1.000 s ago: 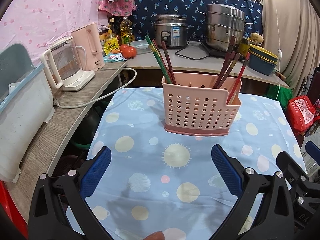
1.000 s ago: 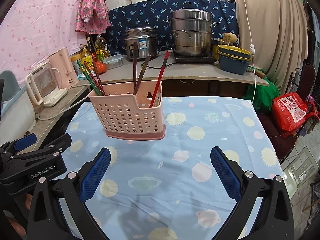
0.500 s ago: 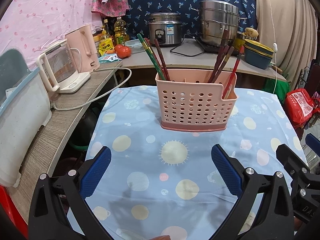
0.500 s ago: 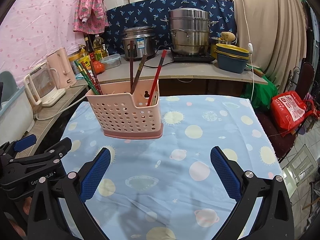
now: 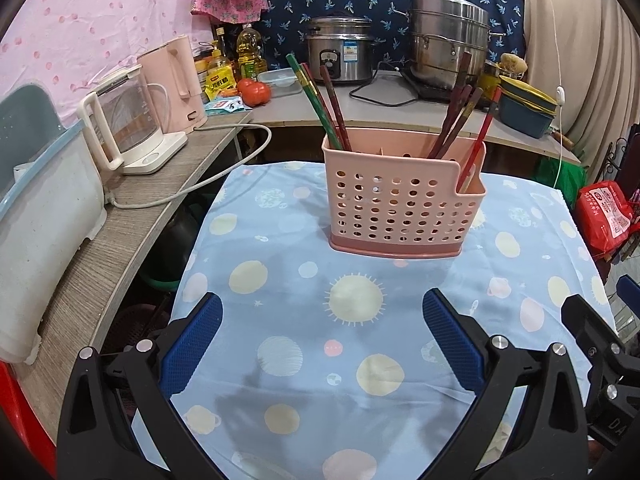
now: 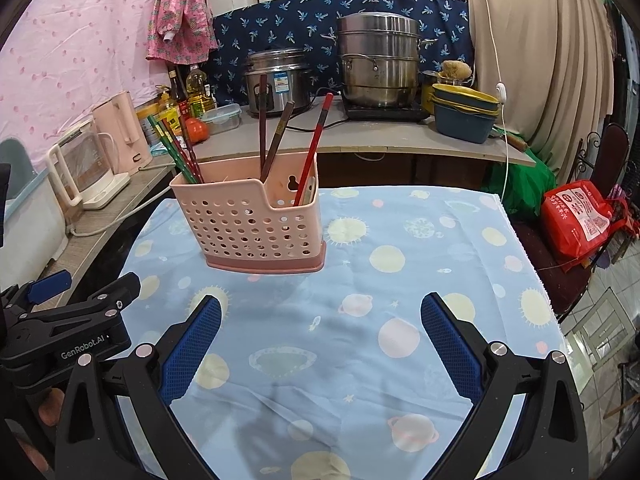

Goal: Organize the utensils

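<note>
A pink perforated utensil holder (image 5: 404,196) stands upright on the blue patterned tablecloth (image 5: 320,340); it also shows in the right wrist view (image 6: 252,224). Green and dark red chopsticks (image 5: 316,100) lean in its left compartment. Brown chopsticks (image 5: 456,120) and one red chopstick (image 5: 480,136) stand in its right part. My left gripper (image 5: 322,340) is open and empty, well short of the holder. My right gripper (image 6: 320,340) is open and empty, in front of and to the right of the holder. The left gripper's body shows in the right wrist view (image 6: 68,332).
A wooden counter along the left holds a glass kettle (image 5: 128,128), a pink kettle (image 5: 172,84) and a white bin (image 5: 44,232). The back counter holds a rice cooker (image 5: 340,56), a steel steamer pot (image 5: 448,40) and stacked bowls (image 6: 464,112). A red bag (image 6: 580,216) lies right of the table.
Both grippers have pulled back slightly from the holder and stayed open. The holder and chopsticks have not moved.
</note>
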`<act>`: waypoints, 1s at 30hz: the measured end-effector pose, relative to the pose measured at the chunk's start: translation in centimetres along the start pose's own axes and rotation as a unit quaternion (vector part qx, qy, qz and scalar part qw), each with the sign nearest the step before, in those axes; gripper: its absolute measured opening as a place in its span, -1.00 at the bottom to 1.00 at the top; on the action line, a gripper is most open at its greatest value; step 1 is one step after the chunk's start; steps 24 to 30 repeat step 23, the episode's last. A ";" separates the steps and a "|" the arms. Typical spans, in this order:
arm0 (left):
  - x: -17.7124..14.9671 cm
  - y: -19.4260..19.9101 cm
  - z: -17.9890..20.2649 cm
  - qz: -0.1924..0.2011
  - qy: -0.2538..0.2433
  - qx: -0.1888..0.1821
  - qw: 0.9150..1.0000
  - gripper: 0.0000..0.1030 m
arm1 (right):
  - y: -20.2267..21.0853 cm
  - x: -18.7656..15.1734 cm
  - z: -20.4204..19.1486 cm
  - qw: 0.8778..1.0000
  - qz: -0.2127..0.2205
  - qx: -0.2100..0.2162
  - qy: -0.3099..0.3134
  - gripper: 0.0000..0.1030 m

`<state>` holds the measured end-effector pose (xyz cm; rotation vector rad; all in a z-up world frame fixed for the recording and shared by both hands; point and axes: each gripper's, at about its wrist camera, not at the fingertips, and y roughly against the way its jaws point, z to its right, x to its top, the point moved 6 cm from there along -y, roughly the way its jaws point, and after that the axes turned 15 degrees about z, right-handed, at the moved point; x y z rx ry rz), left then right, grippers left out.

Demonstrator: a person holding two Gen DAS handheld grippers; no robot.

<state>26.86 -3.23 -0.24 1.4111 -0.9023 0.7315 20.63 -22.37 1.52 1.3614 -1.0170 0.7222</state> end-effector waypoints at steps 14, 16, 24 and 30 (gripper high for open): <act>0.2 0.1 -0.1 0.001 0.000 -0.003 1.000 0.86 | 0.0 0.0 -0.1 1.000 -0.001 0.000 0.001 0.87; 0.2 0.1 0.0 0.001 0.000 -0.004 1.000 0.86 | 0.0 -0.1 -0.1 1.000 0.000 0.000 0.001 0.87; 0.3 0.0 0.1 0.000 0.002 -0.007 1.000 0.86 | 0.0 0.0 -0.1 1.000 -0.001 0.000 0.002 0.87; 0.3 0.0 0.1 0.000 0.002 -0.007 1.000 0.86 | 0.0 0.0 -0.1 1.000 -0.001 0.000 0.002 0.87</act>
